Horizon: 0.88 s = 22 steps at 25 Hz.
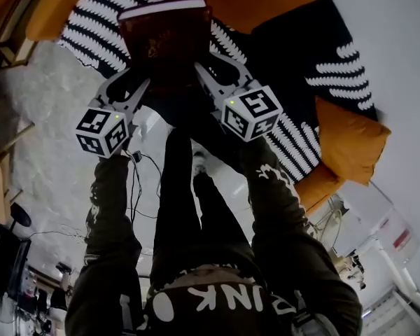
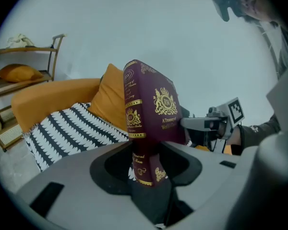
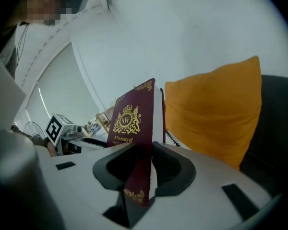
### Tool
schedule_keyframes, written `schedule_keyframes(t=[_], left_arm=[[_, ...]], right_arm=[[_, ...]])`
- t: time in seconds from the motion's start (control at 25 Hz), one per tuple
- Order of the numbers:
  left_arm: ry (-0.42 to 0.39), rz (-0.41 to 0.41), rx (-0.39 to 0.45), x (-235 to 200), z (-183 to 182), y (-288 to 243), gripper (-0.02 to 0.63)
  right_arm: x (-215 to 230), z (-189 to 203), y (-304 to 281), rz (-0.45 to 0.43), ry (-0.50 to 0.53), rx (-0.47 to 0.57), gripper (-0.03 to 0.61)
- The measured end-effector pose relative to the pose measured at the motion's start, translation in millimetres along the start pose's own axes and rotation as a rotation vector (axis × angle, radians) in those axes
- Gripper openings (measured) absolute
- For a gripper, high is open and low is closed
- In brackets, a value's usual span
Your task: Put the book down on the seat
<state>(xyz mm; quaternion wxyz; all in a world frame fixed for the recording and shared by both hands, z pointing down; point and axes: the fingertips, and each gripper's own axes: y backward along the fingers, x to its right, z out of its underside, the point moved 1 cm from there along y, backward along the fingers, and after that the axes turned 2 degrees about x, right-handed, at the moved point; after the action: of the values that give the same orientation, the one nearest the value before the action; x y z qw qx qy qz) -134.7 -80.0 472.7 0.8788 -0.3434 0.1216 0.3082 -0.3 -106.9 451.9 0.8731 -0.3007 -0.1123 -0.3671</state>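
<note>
A dark red hardback book point(image 1: 164, 44) with gold print is held in the air over the sofa seat point(image 1: 294, 54). My left gripper point(image 1: 141, 88) is shut on its spine edge; the book point(image 2: 151, 114) stands up between the jaws in the left gripper view. My right gripper point(image 1: 204, 72) is shut on the opposite edge, where the cover point(image 3: 132, 128) and white page block rise from its jaws. The seat is covered by a black-and-white patterned throw point(image 2: 72, 128).
Orange cushions lie on the sofa: one by the backrest point(image 2: 105, 99), another at the right end point(image 1: 350, 142), also filling the right gripper view point(image 3: 213, 111). A wooden shelf point(image 2: 19, 80) stands left of the sofa. Cables trail on the pale floor point(image 1: 49, 159).
</note>
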Motion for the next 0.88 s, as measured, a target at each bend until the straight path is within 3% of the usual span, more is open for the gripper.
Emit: schedule_keyframes(t=[0.36,0.52,0.68,0.88], left_arm=[[0.022,0.011,-0.124,-80.3,102.3,-91.3,0.176],[0.020,0.019,-0.153,-98.1,108.7,-112.8,0.176],[0.060,0.041,-0.128,-100.9,99.7,-124.3,0.178],[-0.004,0.025,-0.093,-98.9,93.8,-134.1,0.147]], right_arm=[[69.0,110.6,-82.7,0.057,-0.075,-0.088,0.110],[89.2,123.1,-103.5,0.082,-0.094,-0.114,0.112],[103.1,119.8,-108.4,0.108,-0.112,-0.112,0.114],[112.0,121.2,-105.3,0.135,-0.074,-0.111,0.121]])
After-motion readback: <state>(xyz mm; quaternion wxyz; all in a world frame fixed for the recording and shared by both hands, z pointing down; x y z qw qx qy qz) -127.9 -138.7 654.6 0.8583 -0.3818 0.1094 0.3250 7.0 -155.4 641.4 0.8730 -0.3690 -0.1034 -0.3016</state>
